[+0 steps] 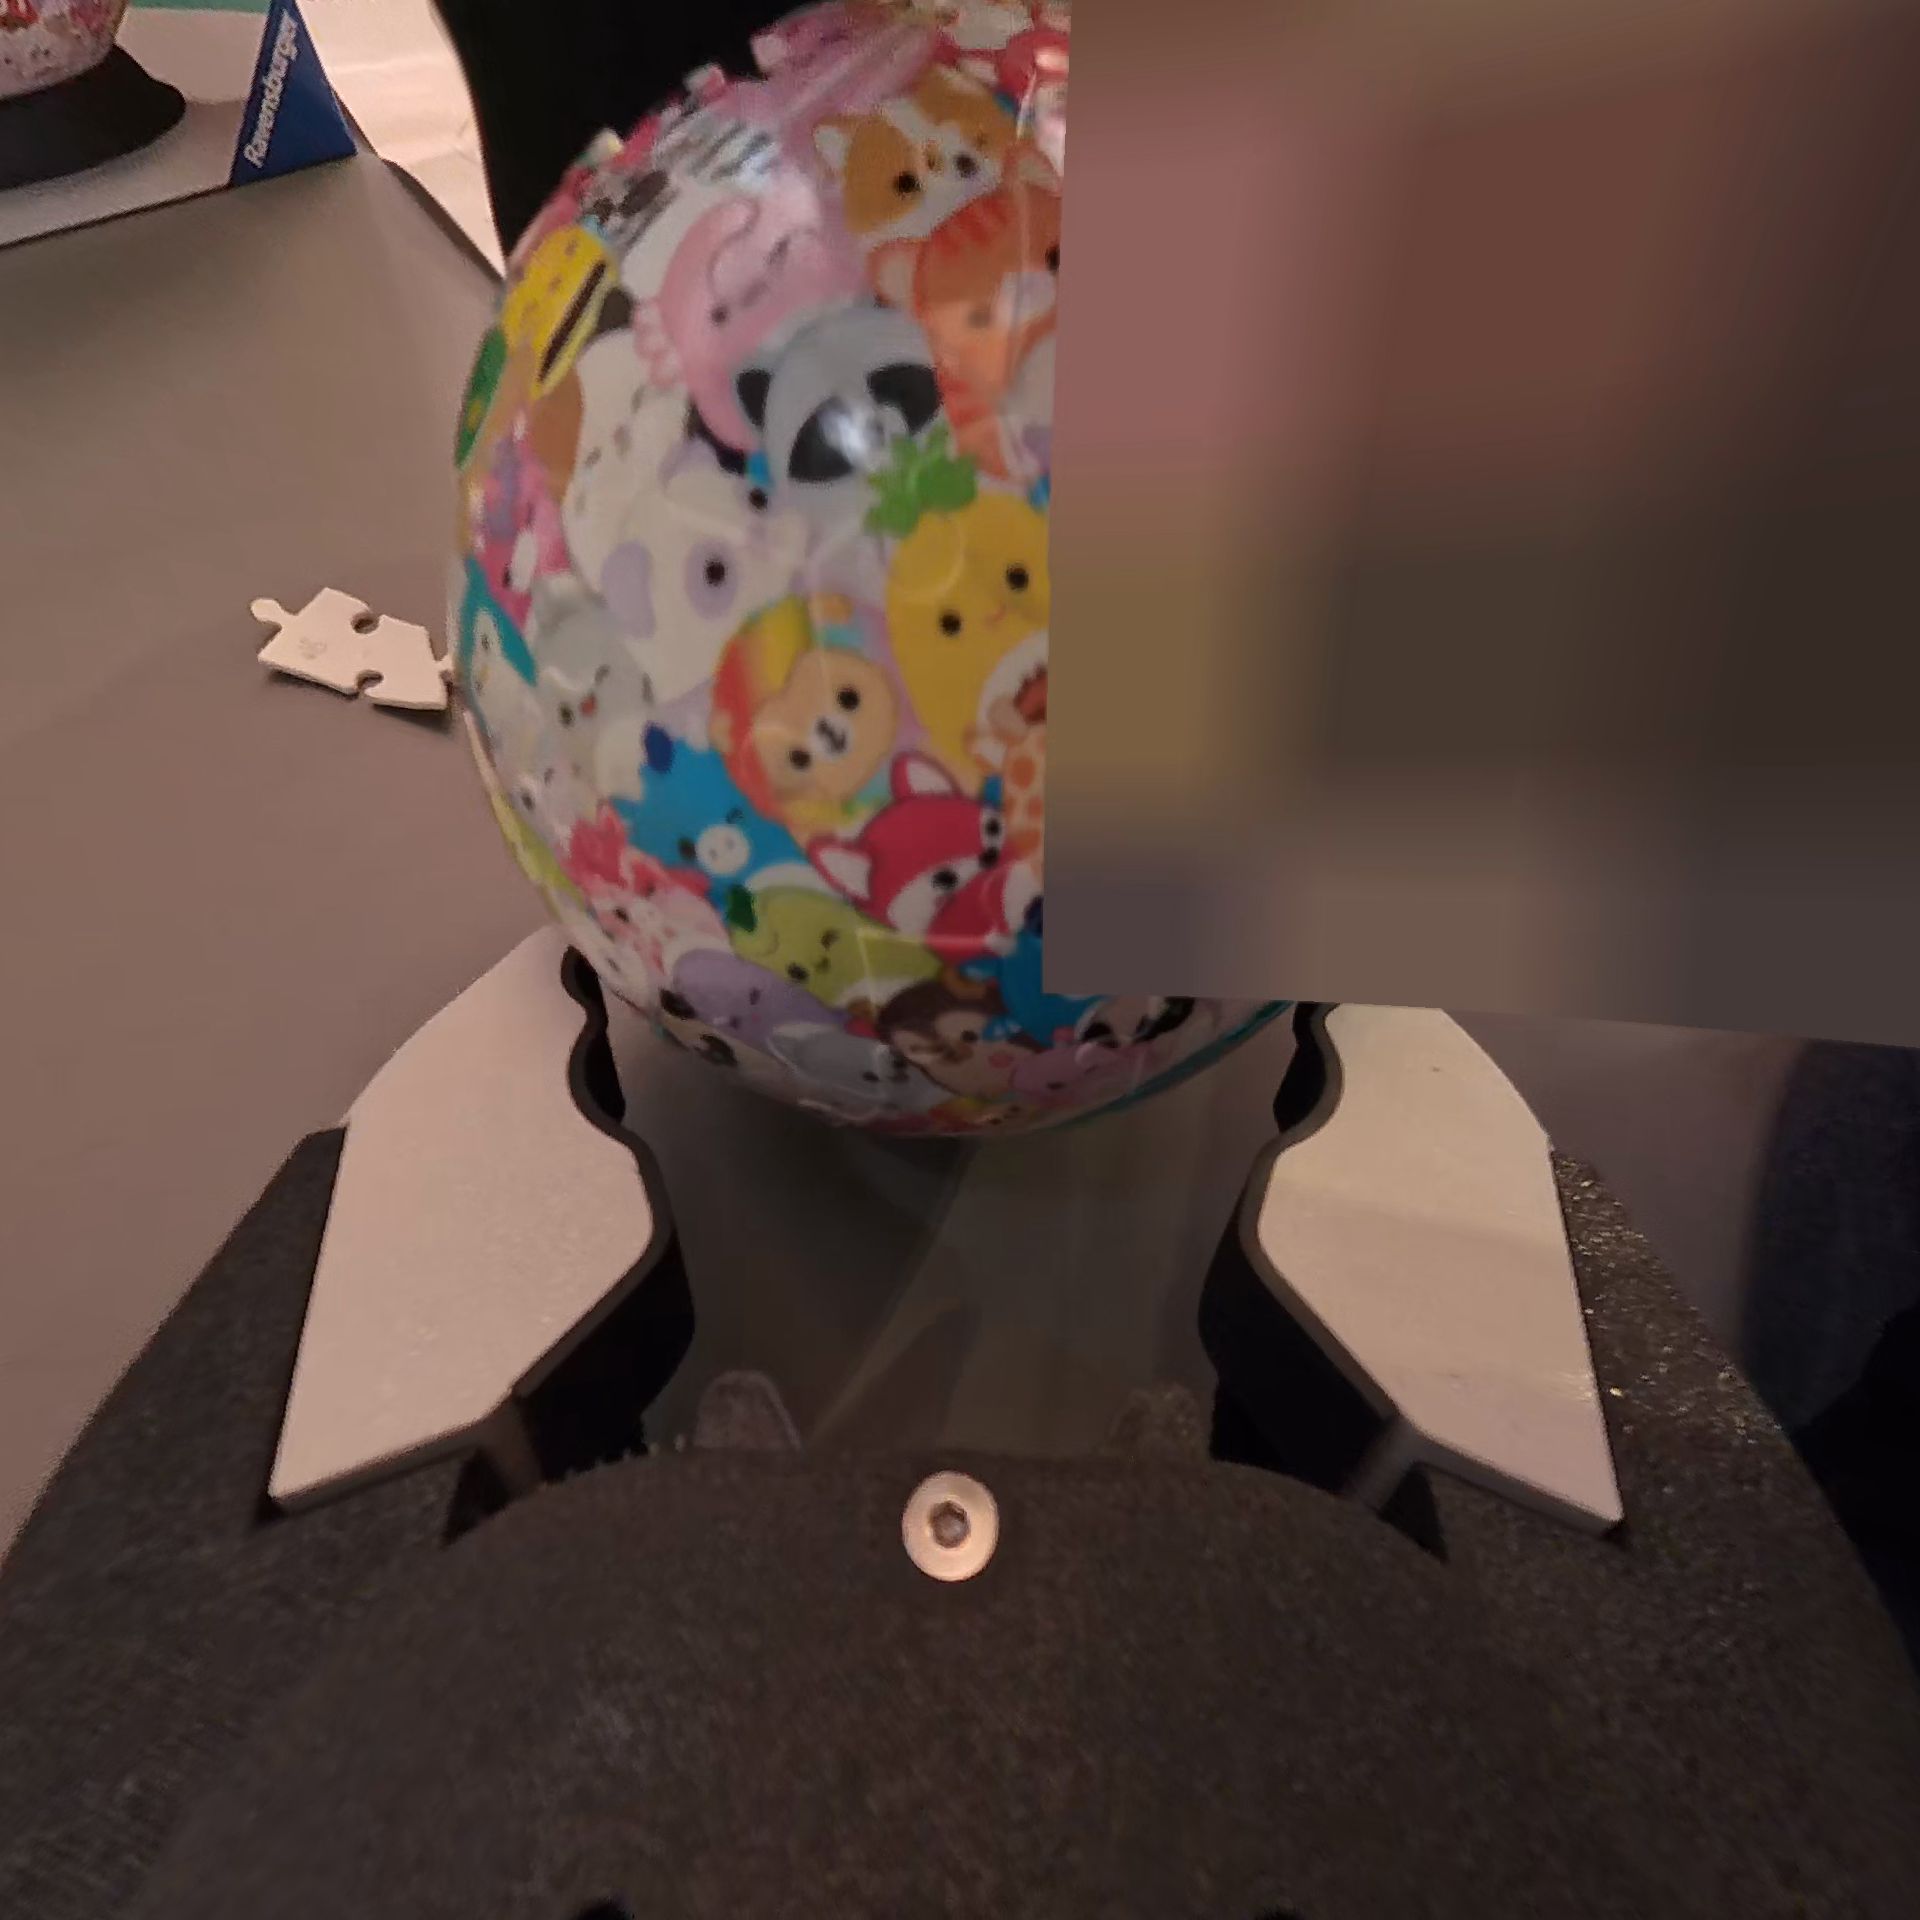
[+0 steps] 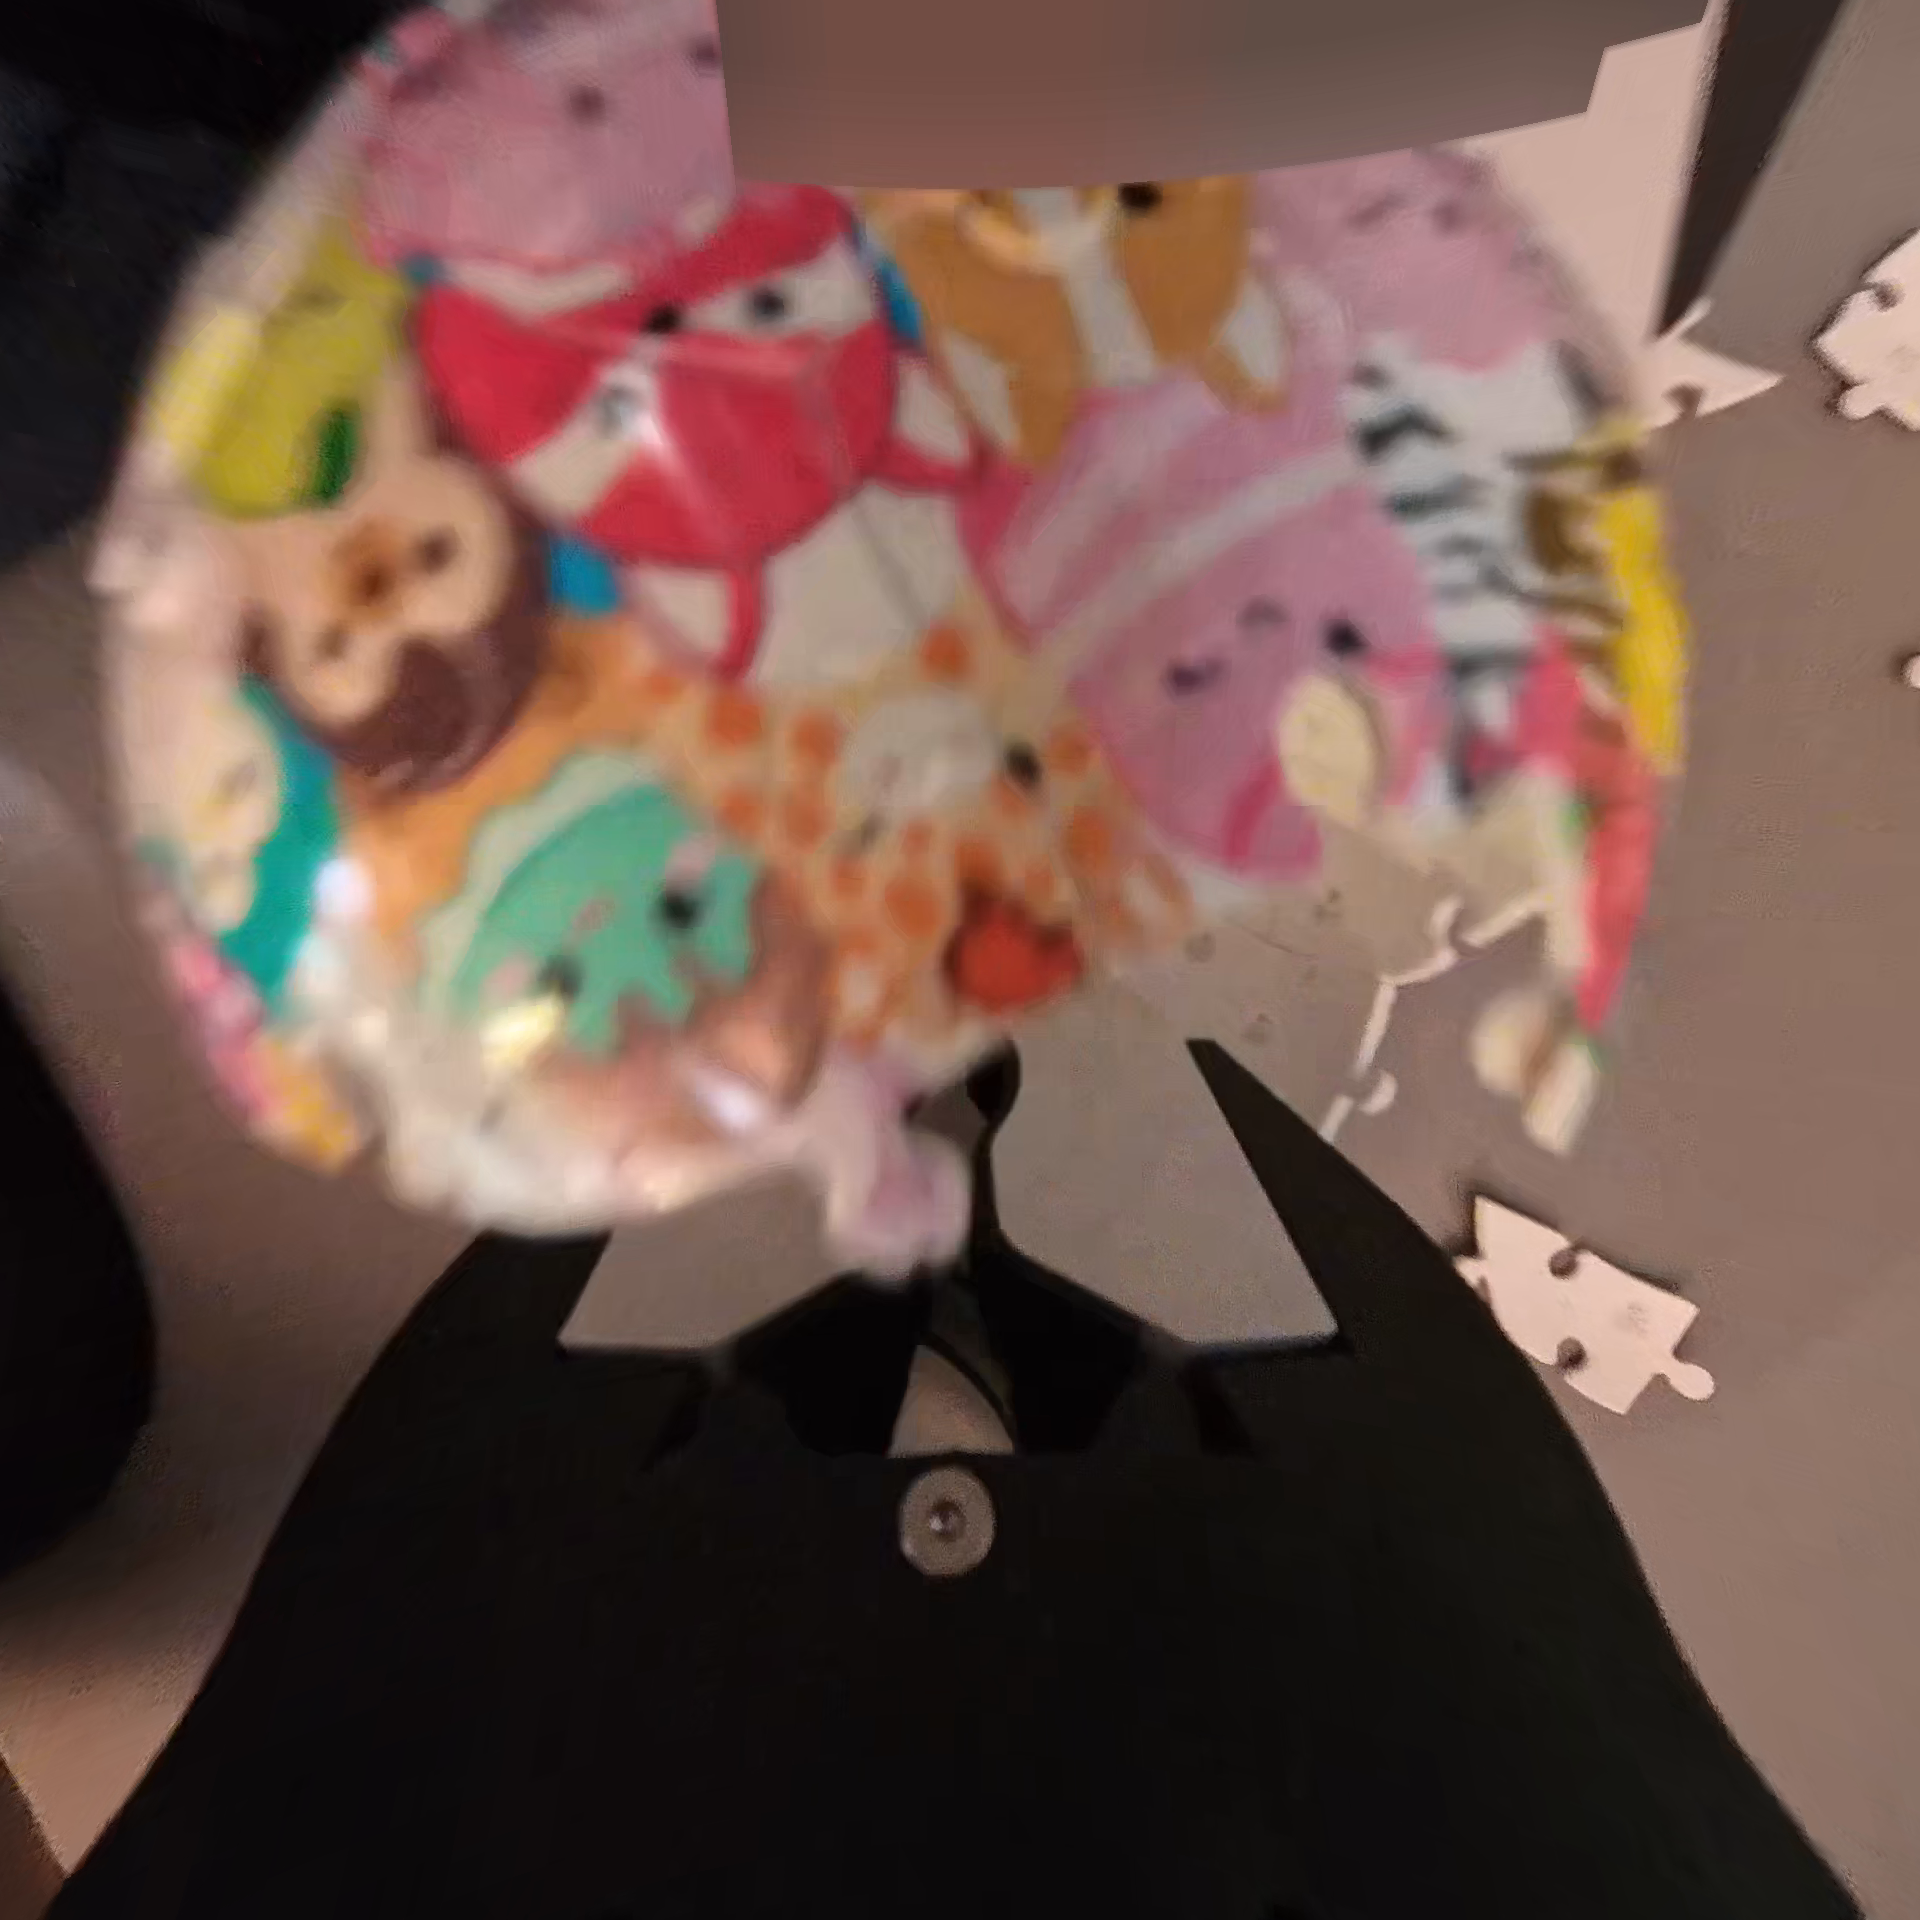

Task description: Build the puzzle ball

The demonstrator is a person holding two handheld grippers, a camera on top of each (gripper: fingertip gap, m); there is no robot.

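The puzzle ball point(image 1: 769, 582) is covered in bright cartoon animals and fills the middle of the left wrist view. My left gripper point(image 1: 935, 997) has its white fingers point(image 1: 488, 1195) spread wide, and both tips press on the ball's lower sides. In the right wrist view the ball point(image 2: 831, 623) is blurred and seen from above. A gap point(image 2: 1340, 914) in its lower right shows the pale inside. My right gripper point(image 2: 1091, 1081) is just in front of the ball, black fingers apart, with bare table between them.
Loose white-backed pieces lie on the grey table point(image 1: 208, 831): a joined pair point(image 1: 353, 649) left of the ball and others at the right point(image 2: 1590, 1320) point(image 2: 1870, 353). A blue box point(image 1: 296, 94) and another ball on a black stand point(image 1: 62, 73) are at the far left.
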